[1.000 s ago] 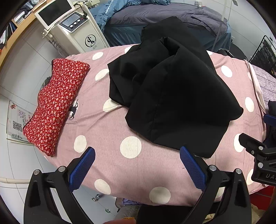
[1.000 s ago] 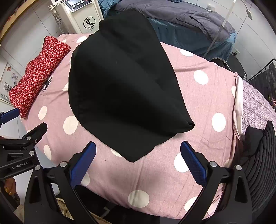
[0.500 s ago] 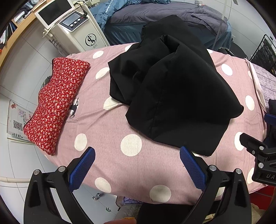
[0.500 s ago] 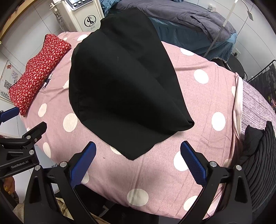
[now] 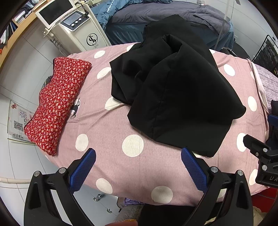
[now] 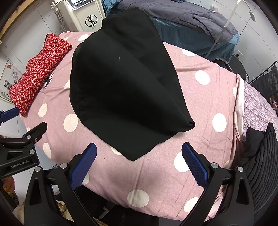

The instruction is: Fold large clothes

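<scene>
1. The left gripper (image 5: 138,164) stood wide open with nothing between its blue pads (image 5: 83,169), hovering over the near edge of the pink polka-dot bed (image 5: 107,128).
2. The right gripper (image 6: 139,160) was likewise spread open and empty, its blue pads (image 6: 195,164) above the same near edge; each gripper showed at the border of the other's view.
3. Just beyond both grippers lay the black garment (image 5: 173,90) — bunched and loosely doubled over itself in the middle of the bed, touched by neither gripper.
4. Seen from the right wrist, the garment (image 6: 121,83) tapered to a pointed corner that reached closest to the right gripper, lying between its two fingers in the view.
5. A red floral pillow (image 5: 55,106) rested along the bed's left side, well apart from the garment.
6. Behind the bed stood a white machine with a screen (image 5: 74,26) and a second bed with grey-blue bedding (image 5: 165,15).
7. At the right edge a dark ribbed cloth (image 6: 262,161) lay beside the pink cover — what it was could not be told.
</scene>
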`<state>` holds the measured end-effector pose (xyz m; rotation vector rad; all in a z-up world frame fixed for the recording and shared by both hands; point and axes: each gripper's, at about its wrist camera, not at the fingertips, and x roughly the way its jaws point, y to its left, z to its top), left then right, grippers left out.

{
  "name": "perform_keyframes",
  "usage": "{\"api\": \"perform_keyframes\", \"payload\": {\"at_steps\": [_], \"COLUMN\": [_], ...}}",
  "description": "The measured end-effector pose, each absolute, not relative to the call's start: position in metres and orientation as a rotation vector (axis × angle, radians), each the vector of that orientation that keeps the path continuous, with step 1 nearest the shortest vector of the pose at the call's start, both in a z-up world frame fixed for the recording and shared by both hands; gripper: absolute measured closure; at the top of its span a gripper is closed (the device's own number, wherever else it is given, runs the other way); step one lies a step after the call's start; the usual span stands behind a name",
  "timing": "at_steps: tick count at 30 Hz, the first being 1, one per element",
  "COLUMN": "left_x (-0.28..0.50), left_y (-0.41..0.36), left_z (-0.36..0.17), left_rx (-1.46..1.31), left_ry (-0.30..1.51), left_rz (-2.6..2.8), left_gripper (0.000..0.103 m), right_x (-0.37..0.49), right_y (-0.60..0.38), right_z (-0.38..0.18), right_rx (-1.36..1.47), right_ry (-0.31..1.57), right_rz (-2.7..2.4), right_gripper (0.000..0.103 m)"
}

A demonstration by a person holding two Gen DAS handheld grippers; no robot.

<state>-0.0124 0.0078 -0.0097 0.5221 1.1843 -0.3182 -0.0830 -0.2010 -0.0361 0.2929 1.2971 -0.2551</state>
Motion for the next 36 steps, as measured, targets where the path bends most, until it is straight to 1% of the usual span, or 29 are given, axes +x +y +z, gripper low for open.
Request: {"api": "perform_keyframes", "payload": {"at_steps": [36], "left_x": [-0.005], "left_y": [0.000], "left_z": [-0.019], "left_rx": [0.514], "left_ry": [1.211], "left_rz": [-0.331], "left_gripper": [0.006], "right_x": [-0.078], "right_y": [-0.207], "right_z": [-0.044], "right_rx": [0.309], "right_ry": [1.314], "right_rz": [-0.259], "right_gripper": [0.006]}}
